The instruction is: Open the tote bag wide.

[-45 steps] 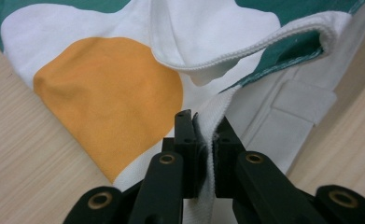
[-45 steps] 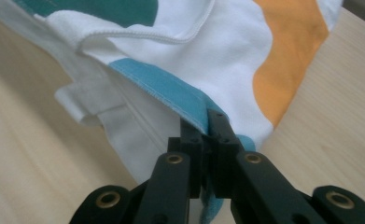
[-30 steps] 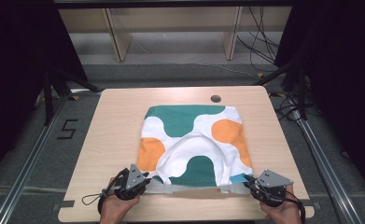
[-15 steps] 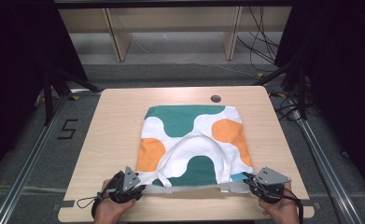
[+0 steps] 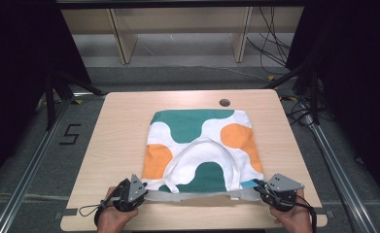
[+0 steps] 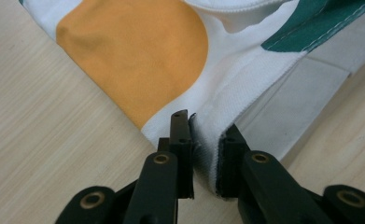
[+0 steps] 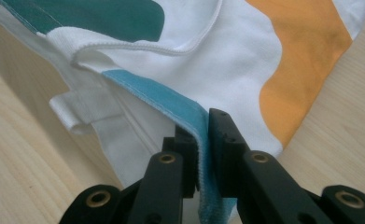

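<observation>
A white cloth bag (image 5: pixel 197 145) with green and orange blobs lies flat on the wooden table (image 5: pixel 124 126), its white handle looped over it. My left gripper (image 5: pixel 145 193) is at the near-left corner. Its jaws have just been closing, and they now pinch the white hem (image 6: pixel 203 135) between the pads. My right gripper (image 5: pixel 258 187) is shut on the near-right corner, clamping the blue-edged hem (image 7: pixel 203 135). Both grippers lie low at the table's near edge, one in each hand.
A round hole (image 5: pixel 224 102) sits in the table near its far edge, behind the bag. Bare wood runs to the left and far side of the bag. Beyond the table stand wooden shelf legs (image 5: pixel 122 39), and cables (image 5: pixel 299 104) lie on the floor at the right.
The left gripper has shifted slightly at the bag's near-left corner. The bag and the right gripper lie as before.
</observation>
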Demonstrator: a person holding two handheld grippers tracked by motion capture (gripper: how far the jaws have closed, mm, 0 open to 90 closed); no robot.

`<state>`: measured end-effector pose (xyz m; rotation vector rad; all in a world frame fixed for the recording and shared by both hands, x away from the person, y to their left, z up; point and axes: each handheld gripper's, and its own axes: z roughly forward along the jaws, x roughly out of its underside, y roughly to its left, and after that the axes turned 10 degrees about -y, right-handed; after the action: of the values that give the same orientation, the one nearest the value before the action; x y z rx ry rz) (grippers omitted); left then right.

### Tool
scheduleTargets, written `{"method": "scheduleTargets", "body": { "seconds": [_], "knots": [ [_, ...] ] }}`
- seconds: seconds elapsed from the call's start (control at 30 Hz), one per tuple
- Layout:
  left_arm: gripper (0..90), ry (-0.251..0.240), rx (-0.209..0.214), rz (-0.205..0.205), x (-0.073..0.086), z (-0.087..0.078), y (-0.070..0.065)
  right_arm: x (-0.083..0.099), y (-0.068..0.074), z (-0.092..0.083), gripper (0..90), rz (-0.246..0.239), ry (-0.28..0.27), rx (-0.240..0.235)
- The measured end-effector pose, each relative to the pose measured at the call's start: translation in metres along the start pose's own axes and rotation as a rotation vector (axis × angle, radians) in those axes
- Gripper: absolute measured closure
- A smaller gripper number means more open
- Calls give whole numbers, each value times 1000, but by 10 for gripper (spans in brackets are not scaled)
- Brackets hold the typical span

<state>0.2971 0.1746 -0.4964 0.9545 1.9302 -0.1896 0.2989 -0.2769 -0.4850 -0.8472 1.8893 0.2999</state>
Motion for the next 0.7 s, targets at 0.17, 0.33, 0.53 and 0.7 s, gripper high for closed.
{"method": "scheduleTargets", "body": {
  "seconds": [0.17,0.33,0.53,0.7],
  "knots": [
    [859,-42,22,1,-7,-7,-4,0,-4,-4,847,-8,-4,10],
    [859,-63,31,12,-11,-15,-1,0,-5,-8,858,5,-22,11],
    [859,-92,28,-10,-12,-18,1,-4,-6,-9,864,7,-34,13],
    [860,-145,29,-58,-19,-26,4,-14,-7,-16,868,1,-94,23]
  ]
}}
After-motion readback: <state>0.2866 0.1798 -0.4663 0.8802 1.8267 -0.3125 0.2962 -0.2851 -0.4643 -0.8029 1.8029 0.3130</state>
